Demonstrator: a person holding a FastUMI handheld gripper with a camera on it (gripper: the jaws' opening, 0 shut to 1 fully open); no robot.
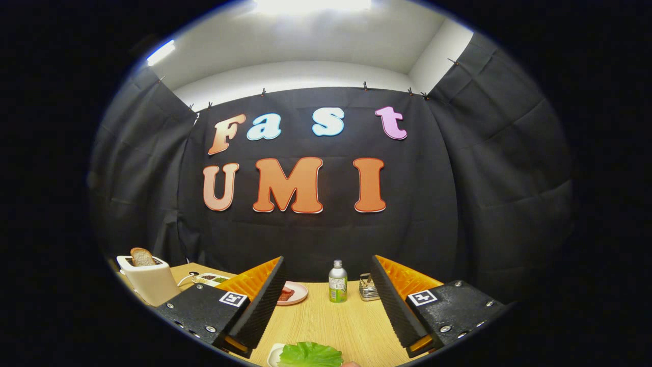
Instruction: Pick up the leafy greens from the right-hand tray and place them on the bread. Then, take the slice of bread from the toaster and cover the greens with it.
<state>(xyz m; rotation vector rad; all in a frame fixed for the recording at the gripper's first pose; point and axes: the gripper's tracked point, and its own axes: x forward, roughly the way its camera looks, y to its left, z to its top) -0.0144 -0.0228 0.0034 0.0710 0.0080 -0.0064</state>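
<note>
Tool [326, 306] open above leafy greens [309, 355] (partly cut off).

The leafy greens [309, 354] lie on a white tray [275, 355] whose near part is cut off below, between the spread fingers of the claw [328, 295]. The left finger [262, 300] hides part of a pink plate [295, 294] and the reddish food on it. A tray [211, 279] behind the toaster [148, 280] is partly covered. The small metal holder [368, 287] beside the bottle [337, 281] is too small to identify.
</note>
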